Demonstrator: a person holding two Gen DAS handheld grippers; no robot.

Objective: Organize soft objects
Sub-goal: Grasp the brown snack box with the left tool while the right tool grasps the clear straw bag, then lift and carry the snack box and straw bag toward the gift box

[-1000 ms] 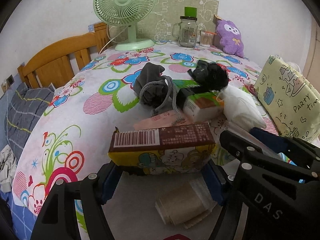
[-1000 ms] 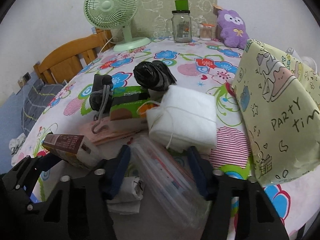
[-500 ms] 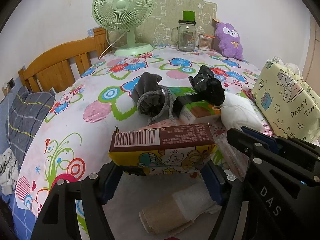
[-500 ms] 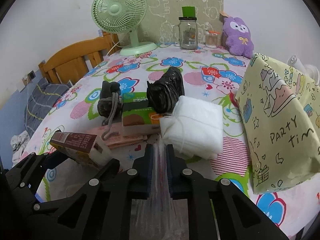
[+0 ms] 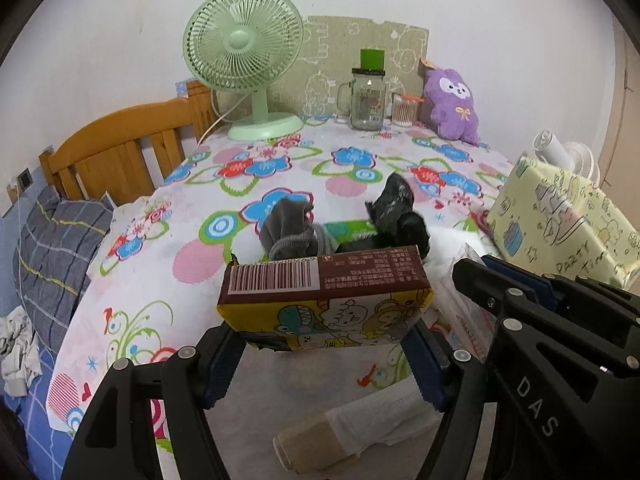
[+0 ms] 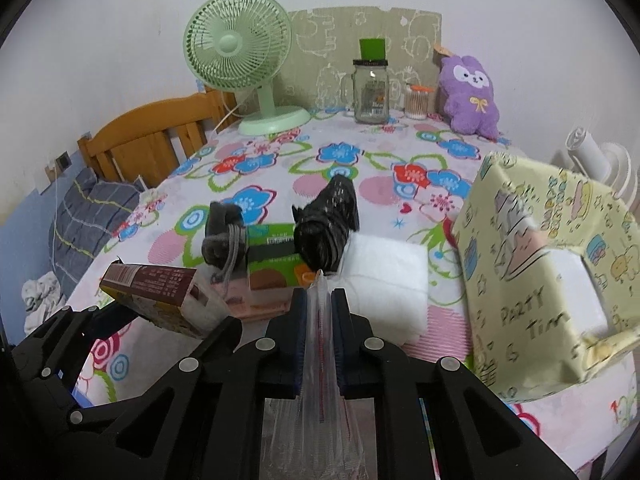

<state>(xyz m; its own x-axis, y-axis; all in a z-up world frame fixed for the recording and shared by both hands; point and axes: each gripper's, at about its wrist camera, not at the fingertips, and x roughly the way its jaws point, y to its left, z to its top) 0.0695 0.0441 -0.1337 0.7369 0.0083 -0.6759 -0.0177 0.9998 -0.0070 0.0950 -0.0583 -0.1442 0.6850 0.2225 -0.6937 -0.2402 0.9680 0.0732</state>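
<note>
Clear plastic, a thin bag (image 6: 320,340), is pinched flat in the right gripper (image 6: 319,304), whose jaws are closed tight on it above the near tabletop (image 6: 256,160). The left gripper (image 5: 320,344) clamps a cartoon box (image 5: 324,300) across its width, lifted clear. Little looks sorted: the grey pouch (image 6: 222,236), black bundle (image 6: 328,220), white pad (image 6: 384,280) and tissue pack (image 6: 276,256) lie clustered mid-table, a paper roll (image 5: 344,432) lies below the box, and the party bag (image 6: 548,280) stands just right, probably their destination.

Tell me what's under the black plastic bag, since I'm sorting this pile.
The black plastic bag rests on a green tissue pack and the white cotton pack's edge; whatever lies beneath stays hidden.
</note>
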